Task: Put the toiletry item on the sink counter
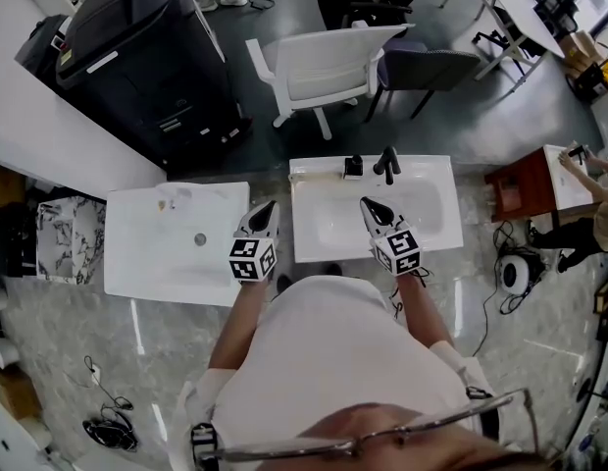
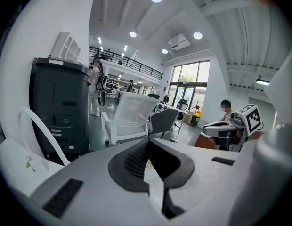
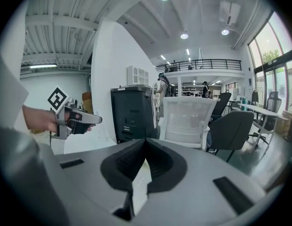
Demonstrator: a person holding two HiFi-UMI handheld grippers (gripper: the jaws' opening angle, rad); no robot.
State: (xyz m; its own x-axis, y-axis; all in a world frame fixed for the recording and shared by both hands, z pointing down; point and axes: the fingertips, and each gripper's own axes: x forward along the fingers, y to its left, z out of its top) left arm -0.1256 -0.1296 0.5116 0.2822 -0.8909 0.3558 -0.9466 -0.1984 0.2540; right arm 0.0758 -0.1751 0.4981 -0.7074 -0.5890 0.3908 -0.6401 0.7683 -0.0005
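Observation:
In the head view I hold both grippers level over the front of a white sink counter [image 1: 309, 248]. My left gripper [image 1: 264, 210] hangs at the basin's left edge and is shut with nothing in it. Over the basin, my right gripper [image 1: 370, 207] is also shut and empty. A small dark item [image 1: 353, 166] stands on the back rim beside the black faucet [image 1: 387, 162]; what it is I cannot tell. The left gripper view shows closed jaws [image 2: 148, 143] and the right gripper [image 2: 229, 125] off to the side. In the right gripper view the jaws [image 3: 146, 141] meet, with the left gripper [image 3: 76, 119] at left.
A second white slab [image 1: 137, 263] with a drain hole [image 1: 199, 239] lies left of the sink. Behind stand a black copier [image 1: 137, 57], a white chair [image 1: 324, 67] and a dark chair [image 1: 427, 67]. A red-brown cabinet [image 1: 520, 189] and a person [image 1: 603, 219] are at right.

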